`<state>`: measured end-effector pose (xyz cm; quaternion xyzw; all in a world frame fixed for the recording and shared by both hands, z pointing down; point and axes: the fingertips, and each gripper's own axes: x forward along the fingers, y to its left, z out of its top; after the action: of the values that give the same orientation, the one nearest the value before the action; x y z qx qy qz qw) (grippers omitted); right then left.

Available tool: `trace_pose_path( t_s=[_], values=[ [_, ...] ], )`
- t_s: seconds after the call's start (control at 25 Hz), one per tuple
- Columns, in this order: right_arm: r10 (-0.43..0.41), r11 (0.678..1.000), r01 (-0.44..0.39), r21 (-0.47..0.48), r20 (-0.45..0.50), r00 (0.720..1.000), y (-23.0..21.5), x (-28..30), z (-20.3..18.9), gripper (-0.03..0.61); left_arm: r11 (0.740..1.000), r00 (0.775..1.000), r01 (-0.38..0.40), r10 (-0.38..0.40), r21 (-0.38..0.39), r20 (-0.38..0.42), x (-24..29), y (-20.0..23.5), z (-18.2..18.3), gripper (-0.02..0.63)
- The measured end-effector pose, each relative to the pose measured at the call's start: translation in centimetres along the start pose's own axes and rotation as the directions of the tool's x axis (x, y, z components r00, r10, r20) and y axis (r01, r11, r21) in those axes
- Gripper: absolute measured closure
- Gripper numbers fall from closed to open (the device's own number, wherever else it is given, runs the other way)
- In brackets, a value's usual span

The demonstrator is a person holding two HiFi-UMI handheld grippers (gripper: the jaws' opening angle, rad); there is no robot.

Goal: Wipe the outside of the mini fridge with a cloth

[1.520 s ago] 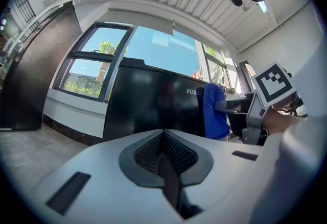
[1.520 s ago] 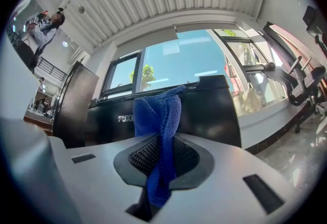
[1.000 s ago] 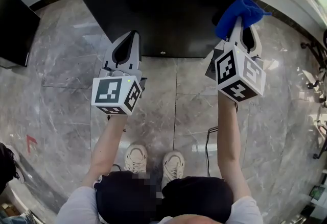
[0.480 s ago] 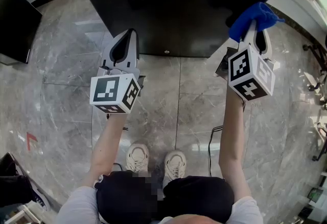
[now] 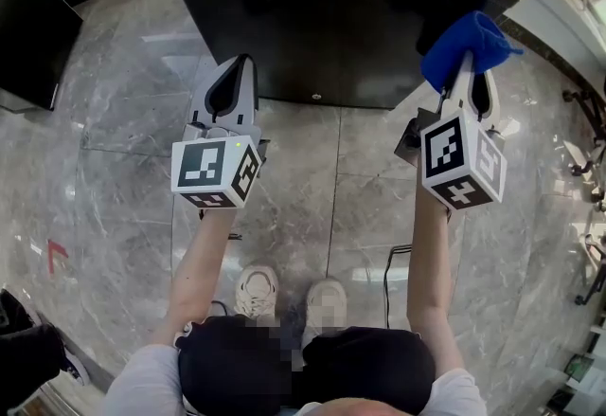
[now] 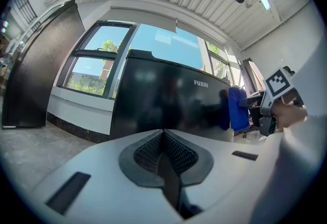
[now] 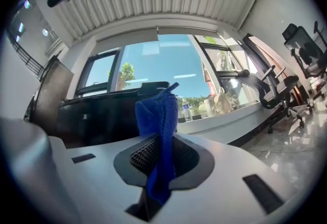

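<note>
Your right gripper [image 5: 470, 71] has carried the cloth [image 5: 466, 43] slightly rightward, to the mini fridge's [image 5: 331, 26] front near its right edge. Its jaws are clamped on the blue, nubby cloth, bunched lengthwise along them and pointing at the glossy black boxy fridge. Your left gripper [image 5: 242, 63] hangs with jaws together, empty, over the grey marble floor [image 5: 114, 177].

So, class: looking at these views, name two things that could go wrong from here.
The blue fabric cloth is pinched only by a narrow fold in the right tool, so it may slip out under pressure. The thin dark cable lies on the grey marble floor beside the person's shoes, a possible trip hazard.
</note>
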<state>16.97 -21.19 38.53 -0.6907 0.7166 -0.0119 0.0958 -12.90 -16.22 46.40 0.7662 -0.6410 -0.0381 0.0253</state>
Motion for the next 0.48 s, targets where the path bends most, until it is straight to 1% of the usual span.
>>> trace_pose_path(
  t_s=[0.08,0.16,0.28,0.48],
  values=[
    [0.076,0.997,-0.076,0.005,-0.017,0.997,3.1,-1.0,-0.7,0.518,1.000,1.000,-0.019,0.019,0.001,-0.018,-0.3,0.7,-0.8,0.609],
    [0.165,0.986,-0.164,0.030,-0.043,0.985,6.5,-1.9,-1.6,0.518,0.999,0.999,-0.033,0.032,-0.005,-0.035,-0.7,1.2,-1.5,0.609],
    [0.294,0.956,-0.292,0.038,-0.081,0.952,11.8,-2.8,-3.5,0.518,0.999,0.998,-0.047,0.047,-0.004,-0.049,-1.2,2.3,-2.0,0.609],
    [0.437,0.899,-0.437,0.028,-0.134,0.889,19.5,-3.6,-6.9,0.518,0.996,0.995,-0.086,0.086,-0.005,-0.054,-2.0,5.1,-2.4,0.609]
  ],
)
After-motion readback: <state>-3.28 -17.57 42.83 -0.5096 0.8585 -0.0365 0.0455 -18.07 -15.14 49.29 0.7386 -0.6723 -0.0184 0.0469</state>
